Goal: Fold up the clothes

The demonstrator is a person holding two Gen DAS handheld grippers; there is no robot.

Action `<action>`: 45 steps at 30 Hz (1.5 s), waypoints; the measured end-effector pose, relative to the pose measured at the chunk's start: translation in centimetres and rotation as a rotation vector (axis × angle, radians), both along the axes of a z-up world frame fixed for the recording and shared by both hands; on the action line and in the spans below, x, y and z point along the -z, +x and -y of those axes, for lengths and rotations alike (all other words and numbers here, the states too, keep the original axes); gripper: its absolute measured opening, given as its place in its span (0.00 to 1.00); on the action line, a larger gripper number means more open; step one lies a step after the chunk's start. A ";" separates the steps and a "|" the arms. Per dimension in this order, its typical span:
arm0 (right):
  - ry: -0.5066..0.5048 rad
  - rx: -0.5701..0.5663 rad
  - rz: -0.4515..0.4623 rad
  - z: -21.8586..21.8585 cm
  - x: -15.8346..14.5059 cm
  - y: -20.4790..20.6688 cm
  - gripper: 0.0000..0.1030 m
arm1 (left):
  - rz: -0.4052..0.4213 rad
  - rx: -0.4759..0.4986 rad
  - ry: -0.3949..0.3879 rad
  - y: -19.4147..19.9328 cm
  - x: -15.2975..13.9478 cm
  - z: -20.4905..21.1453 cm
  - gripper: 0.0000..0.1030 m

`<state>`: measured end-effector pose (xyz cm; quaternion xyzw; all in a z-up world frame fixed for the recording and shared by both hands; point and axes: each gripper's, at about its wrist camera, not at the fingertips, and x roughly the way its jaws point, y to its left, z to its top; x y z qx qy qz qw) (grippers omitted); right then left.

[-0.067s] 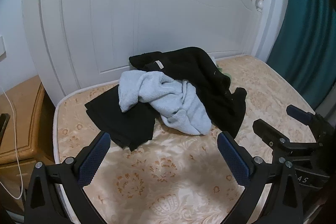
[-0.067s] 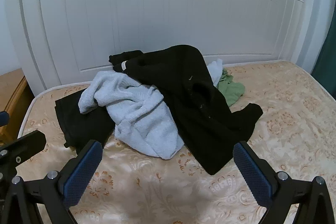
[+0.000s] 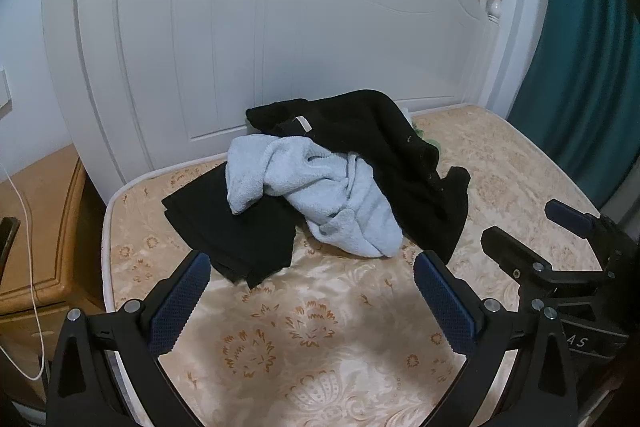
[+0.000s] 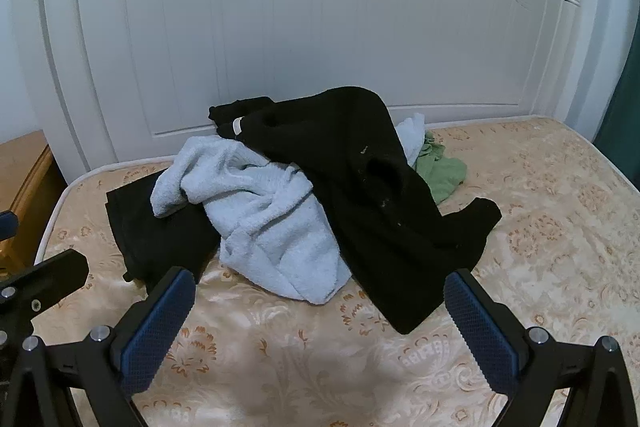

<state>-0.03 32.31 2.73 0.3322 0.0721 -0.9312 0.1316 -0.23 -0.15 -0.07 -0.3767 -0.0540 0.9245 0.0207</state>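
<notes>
While both grippers hover wide open and empty over the mattress (image 4: pixel 560 227), left gripper (image 3: pixel 312 301) and right gripper (image 4: pixel 320 311), the clothes lie heaped near the headboard (image 4: pixel 320 27): black garment (image 4: pixel 360 187), pale blue garment (image 4: pixel 272 227), flat dark piece (image 3: pixel 232 227). Judged: heap unfolded; next needs one garment's edge pinched and drawn clear.

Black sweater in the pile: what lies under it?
The black sweater drapes over the light blue towel and partly covers a green garment toward the headboard. How far either extends beneath it is hidden.
</notes>
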 end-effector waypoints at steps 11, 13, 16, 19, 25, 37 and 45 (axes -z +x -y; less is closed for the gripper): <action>-0.008 0.004 0.011 -0.2 -0.3 0.3 1.00 | -0.029 0.009 -0.047 0.5 -0.3 -0.7 1.00; -0.009 0.005 0.013 -0.3 -0.6 0.1 1.00 | -0.031 0.012 -0.045 0.6 -0.4 -0.8 1.00; -0.009 0.006 0.012 -0.4 -0.9 0.1 1.00 | -0.033 0.013 -0.048 0.7 -0.5 -0.9 1.00; -0.007 0.007 0.011 -0.4 -1.0 0.0 1.00 | -0.036 0.016 -0.049 0.7 -0.7 -1.0 1.00; -0.006 0.009 0.008 -0.4 -1.1 -0.1 1.00 | -0.039 0.019 -0.051 0.7 -0.7 -1.2 1.00; -0.002 0.013 0.001 -0.3 -0.9 0.1 1.00 | -0.041 0.021 -0.051 0.7 -0.7 -1.0 1.00; 0.000 0.016 0.000 -0.4 -0.8 0.2 1.00 | -0.038 0.023 -0.050 0.6 -0.8 -1.0 1.00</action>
